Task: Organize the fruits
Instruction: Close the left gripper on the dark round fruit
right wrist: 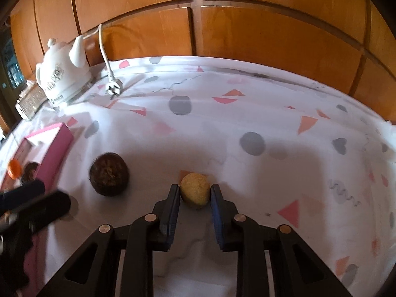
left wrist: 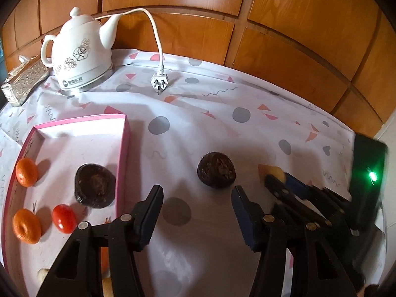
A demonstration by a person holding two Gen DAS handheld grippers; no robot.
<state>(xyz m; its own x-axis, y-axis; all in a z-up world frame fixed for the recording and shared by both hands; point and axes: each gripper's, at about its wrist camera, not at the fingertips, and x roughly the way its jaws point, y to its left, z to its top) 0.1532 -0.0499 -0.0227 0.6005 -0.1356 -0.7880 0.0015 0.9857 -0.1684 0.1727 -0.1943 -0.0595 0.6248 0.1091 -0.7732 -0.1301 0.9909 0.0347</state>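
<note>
The pink tray (left wrist: 123,146) holds two oranges (left wrist: 26,172), a red tomato (left wrist: 64,218) and a dark fruit (left wrist: 94,185). Right of the tray, bare desk (left wrist: 198,128) surrounds a second dark fruit (left wrist: 216,169), lying just beyond the left gripper (left wrist: 197,195), jaws apart. Further right, the right gripper (right wrist: 194,193) has its jaws around the yellow fruit (right wrist: 194,189); whether they touch it I cannot tell.
</note>
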